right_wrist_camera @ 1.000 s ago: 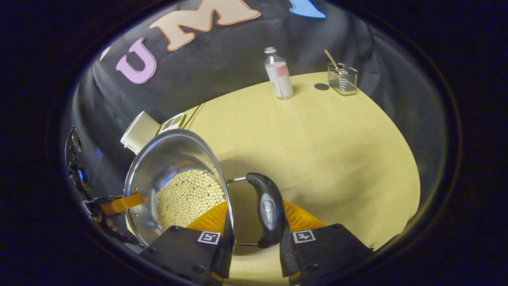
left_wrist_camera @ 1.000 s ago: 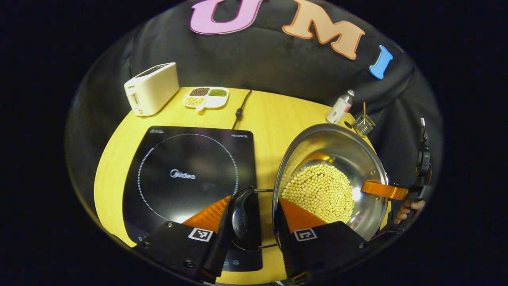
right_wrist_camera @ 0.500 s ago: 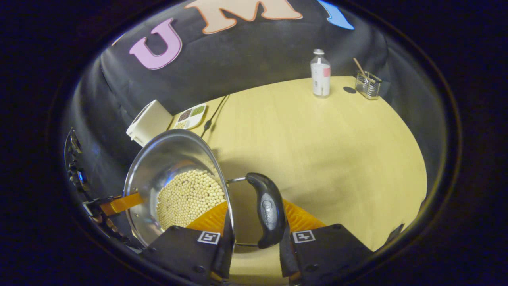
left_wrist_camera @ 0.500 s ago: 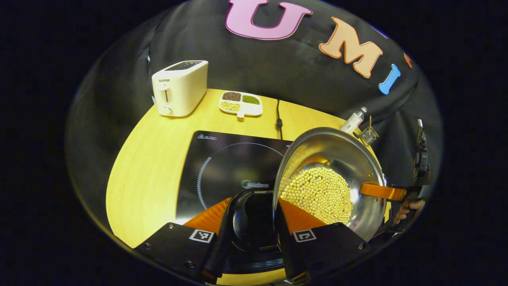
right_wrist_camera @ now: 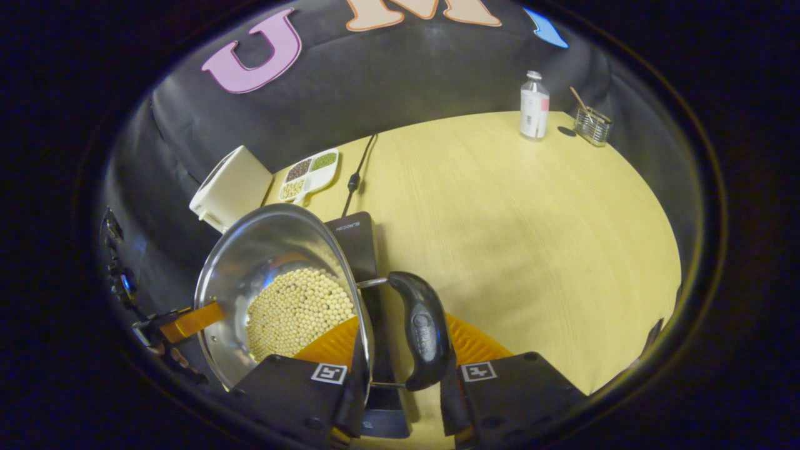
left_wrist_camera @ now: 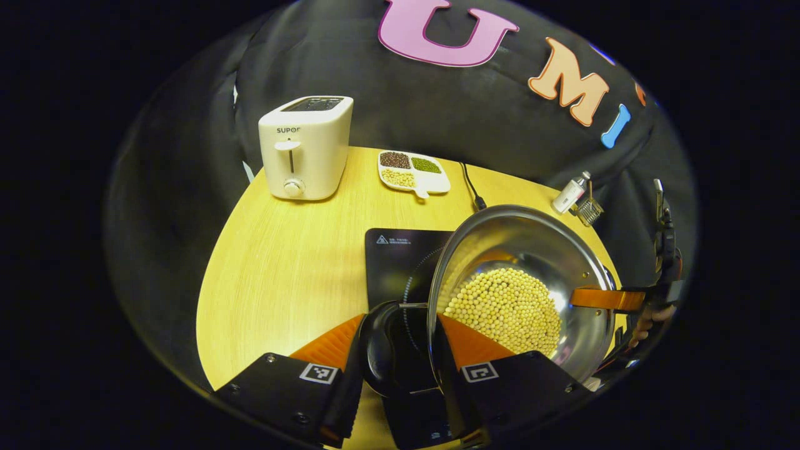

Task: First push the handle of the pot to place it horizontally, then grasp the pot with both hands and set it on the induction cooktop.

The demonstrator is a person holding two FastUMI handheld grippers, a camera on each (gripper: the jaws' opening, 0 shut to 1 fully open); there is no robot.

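While the wooden table [left_wrist_camera: 281,262] takes up most of the scene, the coming move turns on the induction cooktop [left_wrist_camera: 397,253]. The steel pot [left_wrist_camera: 500,231] of soybeans [left_wrist_camera: 506,309] hangs above it, apparently over the side away from the toaster [left_wrist_camera: 306,147]. The cooktop's marked ring shows partly beyond the pot's rim. Judging by this, the pot should travel a little farther toward the toaster side before it goes down.

The pot's handle-to-handle line runs from one gripper to the other. The left gripper [left_wrist_camera: 400,319], nearer the cooktop's bare part, is clamped across the pot's wall and its black handle [left_wrist_camera: 378,347]. The right gripper [right_wrist_camera: 403,320] clamps the opposite handle [right_wrist_camera: 425,328] the same way.

Beyond the cooktop sit a divided dish [left_wrist_camera: 414,172] of beans and a labelled bottle [right_wrist_camera: 534,106]. There is brand print on the toaster's front and the cooktop's corner.
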